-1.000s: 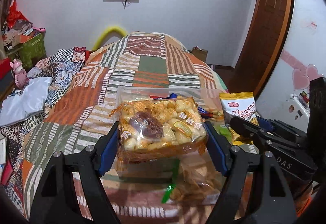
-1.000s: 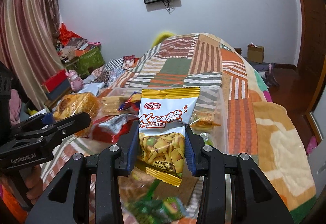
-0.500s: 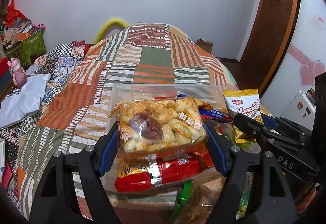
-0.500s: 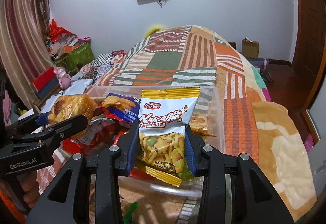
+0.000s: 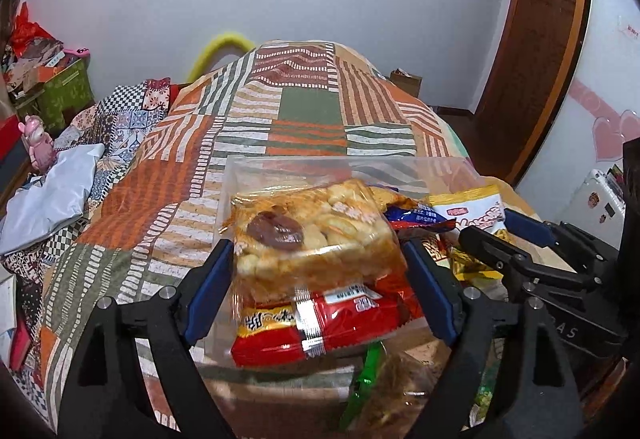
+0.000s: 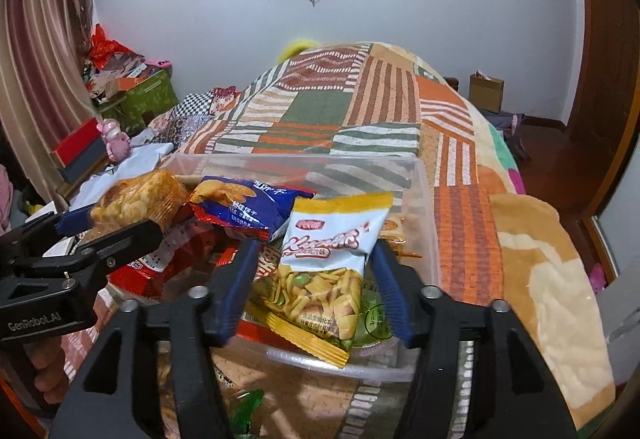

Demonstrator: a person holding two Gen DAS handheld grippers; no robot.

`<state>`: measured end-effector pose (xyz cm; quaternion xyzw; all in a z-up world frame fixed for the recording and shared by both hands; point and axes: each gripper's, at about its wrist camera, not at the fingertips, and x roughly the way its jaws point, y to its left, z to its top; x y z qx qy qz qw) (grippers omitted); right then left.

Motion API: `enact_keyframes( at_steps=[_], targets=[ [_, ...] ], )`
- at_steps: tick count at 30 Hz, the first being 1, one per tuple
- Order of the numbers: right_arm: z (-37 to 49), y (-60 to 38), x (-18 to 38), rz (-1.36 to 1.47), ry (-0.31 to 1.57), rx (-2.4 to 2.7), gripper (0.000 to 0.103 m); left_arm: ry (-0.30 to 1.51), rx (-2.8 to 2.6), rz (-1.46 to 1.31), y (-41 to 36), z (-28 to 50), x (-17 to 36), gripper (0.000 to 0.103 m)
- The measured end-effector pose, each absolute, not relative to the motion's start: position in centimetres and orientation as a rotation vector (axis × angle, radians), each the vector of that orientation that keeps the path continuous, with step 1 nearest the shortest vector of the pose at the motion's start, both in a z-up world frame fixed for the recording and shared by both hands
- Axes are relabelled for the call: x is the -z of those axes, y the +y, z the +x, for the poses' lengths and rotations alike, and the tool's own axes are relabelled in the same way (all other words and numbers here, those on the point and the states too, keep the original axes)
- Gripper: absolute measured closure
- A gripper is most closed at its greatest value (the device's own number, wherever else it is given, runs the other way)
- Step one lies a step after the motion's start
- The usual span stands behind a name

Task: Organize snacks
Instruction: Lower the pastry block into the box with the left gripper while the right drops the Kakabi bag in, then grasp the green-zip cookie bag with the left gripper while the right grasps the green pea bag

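The clear bin (image 6: pixel 424 207) on the patchwork bedspread (image 5: pixel 304 107) is already heaped, and your two packets sit on top of that heap: the puffed-snack pack (image 5: pixel 312 235) rests on the red packet (image 5: pixel 316 323), and the yellow-topped chip bag (image 6: pixel 332 263) leans tilted by the near wall, so I judge either could slide off or tip over the rim if you brush it while backing out. Your left gripper (image 5: pixel 318 291) has just been opening, its pads now spread clear of the pack between them. Your right gripper (image 6: pixel 316 287) has just been opening too, the chip bag loose between its pads.
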<state>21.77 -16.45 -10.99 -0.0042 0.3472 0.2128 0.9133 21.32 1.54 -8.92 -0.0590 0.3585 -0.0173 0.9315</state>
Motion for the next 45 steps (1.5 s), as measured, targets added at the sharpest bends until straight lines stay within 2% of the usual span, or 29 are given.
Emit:
enact_keyframes(
  at_steps=[12,16,22,25,32,43,45],
  targets=[
    [19.4,-17.6,9.1,0.004,0.679,-0.45,0.04,0.69,0.073,-0.102,0.8,17.8,6.4,0.015],
    [18.1,-18.4,9.0,0.013,0.671,-0.457,0.028,0.69,0.089,-0.099,0.5,16.3,6.1,0.013],
    [16.2,-18.9,10.1,0.009,0.712,-0.482,0.027,0.73,0.103,-0.098,0.3,14.6,7.3,0.012],
    [15.6,-18.8,11.3,-0.005,0.749,-0.494,0.02,0.772,0.11,-0.104,0.3,14.1,8.6,0.012],
    [14.3,-18.6,14.5,-0.035,0.863,-0.539,0.02,0.841,0.124,-0.118,0.2,13.2,11.1,0.012],
    [15.7,-18.8,16.0,-0.04,0.921,-0.56,0.02,0.885,0.165,-0.11,-1.3,13.6,12.7,0.012],
    [16.1,-18.8,16.3,-0.035,0.933,-0.571,0.026,0.895,0.169,-0.11,-1.6,13.7,12.9,0.012]
  ],
)
